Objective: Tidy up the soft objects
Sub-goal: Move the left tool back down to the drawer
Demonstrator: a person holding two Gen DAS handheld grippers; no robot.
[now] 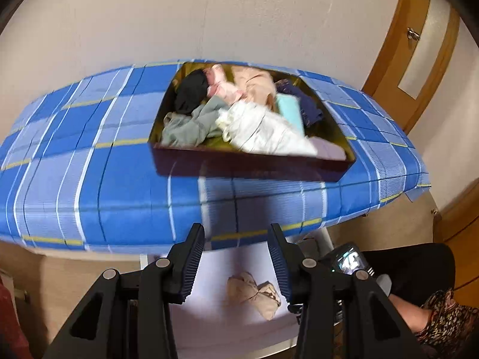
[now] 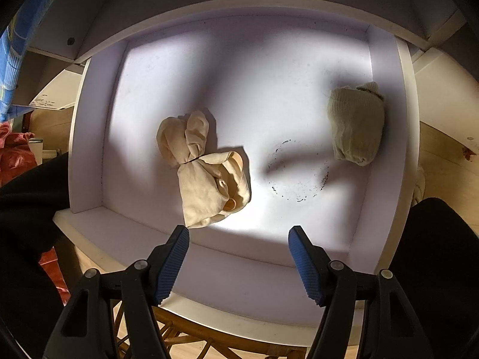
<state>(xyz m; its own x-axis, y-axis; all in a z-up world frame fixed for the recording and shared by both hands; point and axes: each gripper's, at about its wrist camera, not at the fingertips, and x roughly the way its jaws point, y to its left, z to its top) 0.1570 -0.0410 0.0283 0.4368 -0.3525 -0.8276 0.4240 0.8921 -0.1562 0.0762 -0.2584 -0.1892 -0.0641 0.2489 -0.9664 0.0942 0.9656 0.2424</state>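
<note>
A beige knotted cloth bundle (image 2: 203, 167) lies in the white drawer (image 2: 89, 137), just ahead of the right gripper (image 2: 239, 236) and toward its left finger; a pale green rolled sock (image 2: 356, 124) rests farther ahead to the right, against the drawer wall; well beyond the left gripper (image 1: 236, 234), a dark box (image 1: 251, 167) holds jumbled black, pink, grey, white and purple garments (image 1: 236, 113).
</note>
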